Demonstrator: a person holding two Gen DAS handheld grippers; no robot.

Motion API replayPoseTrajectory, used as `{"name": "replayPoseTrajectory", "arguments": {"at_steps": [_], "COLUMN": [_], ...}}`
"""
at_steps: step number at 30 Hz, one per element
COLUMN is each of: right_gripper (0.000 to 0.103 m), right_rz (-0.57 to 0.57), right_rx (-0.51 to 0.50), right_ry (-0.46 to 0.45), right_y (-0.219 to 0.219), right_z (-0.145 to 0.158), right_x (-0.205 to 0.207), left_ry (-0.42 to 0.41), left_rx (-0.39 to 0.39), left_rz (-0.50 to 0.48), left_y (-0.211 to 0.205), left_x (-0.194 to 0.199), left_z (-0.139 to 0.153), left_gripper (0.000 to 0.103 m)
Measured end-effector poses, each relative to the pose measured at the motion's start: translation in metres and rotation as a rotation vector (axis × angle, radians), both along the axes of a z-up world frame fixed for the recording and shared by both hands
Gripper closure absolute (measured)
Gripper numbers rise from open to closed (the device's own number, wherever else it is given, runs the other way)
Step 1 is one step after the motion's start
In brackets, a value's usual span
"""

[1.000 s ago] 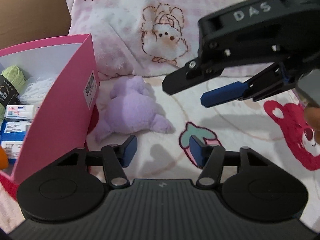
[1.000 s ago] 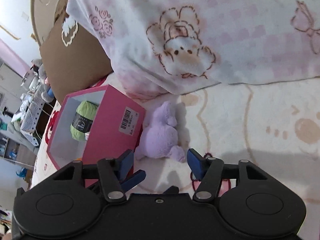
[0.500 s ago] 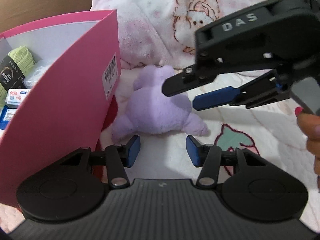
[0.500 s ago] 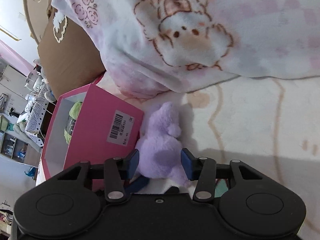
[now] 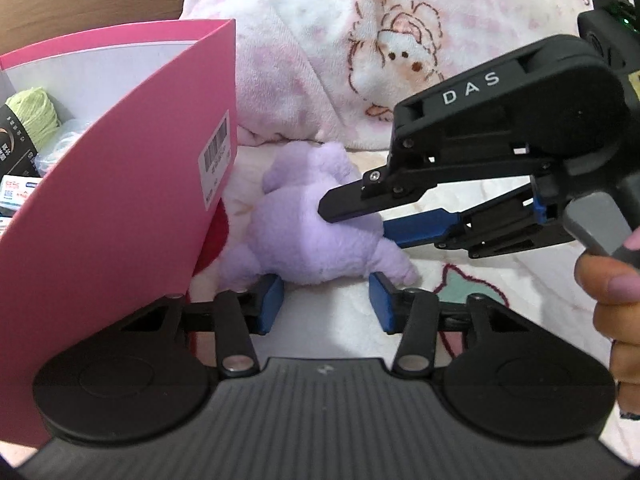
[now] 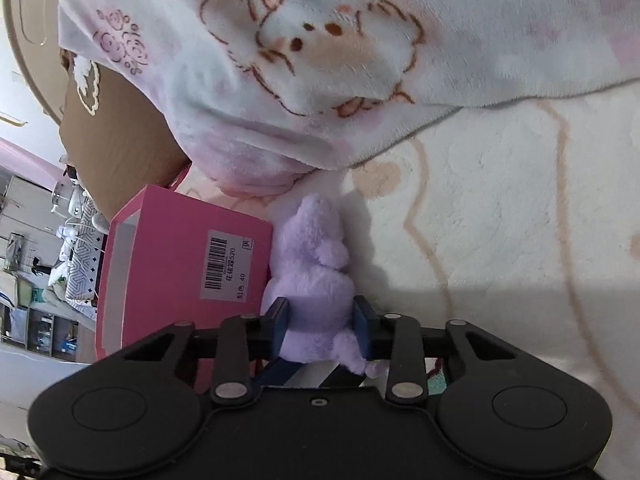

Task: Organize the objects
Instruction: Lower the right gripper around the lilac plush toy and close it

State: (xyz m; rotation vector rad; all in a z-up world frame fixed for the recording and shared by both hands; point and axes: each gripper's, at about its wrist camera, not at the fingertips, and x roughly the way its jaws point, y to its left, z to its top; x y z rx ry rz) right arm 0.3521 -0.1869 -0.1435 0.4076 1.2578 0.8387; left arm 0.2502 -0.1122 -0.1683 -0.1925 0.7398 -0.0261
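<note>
A purple plush toy (image 5: 304, 240) lies on the bed sheet, right against the side of a pink box (image 5: 120, 200). My right gripper (image 6: 320, 320) has its blue pads pressed into the toy (image 6: 316, 280) from both sides, and its jaws are still closing. In the left wrist view the right gripper (image 5: 352, 220) comes in from the right, one finger over the toy and one behind it. My left gripper (image 5: 326, 300) sits just short of the toy's lower edge. Its jaws are closing with only sheet between the pads.
The pink box (image 6: 168, 252) stands open and holds a green yarn ball (image 5: 34, 112) and small packets. A pink-and-white fleece blanket (image 5: 320, 40) is heaped behind the toy. Brown cardboard (image 6: 112, 148) rises behind the box. A hand (image 5: 612, 292) grips the right handle.
Both grippers came down and forward toward the toy and narrowed. The right one's pads went from apart in front of the toy to pressing on its body.
</note>
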Motion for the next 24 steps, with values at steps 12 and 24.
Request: {"name": "replayPoseTrajectory", "arguments": {"at_steps": [12,24], "right_gripper": [0.072,0.072], "right_rz": [-0.008,-0.054], "right_rx": [-0.023,-0.141], "right_ry": [-0.031,-0.007], "right_y": [-0.006,-0.038], "right_z": [0.019,0.027], "right_x": [-0.019,-0.044], "left_ry": [0.02,0.063], "left_rx": [-0.099,-0.139], "left_rz": [-0.074,-0.204], "left_y": [0.002,-0.025], "left_x": [-0.004,-0.029], "left_z": [0.007,0.01], "left_gripper": [0.075,0.075]}}
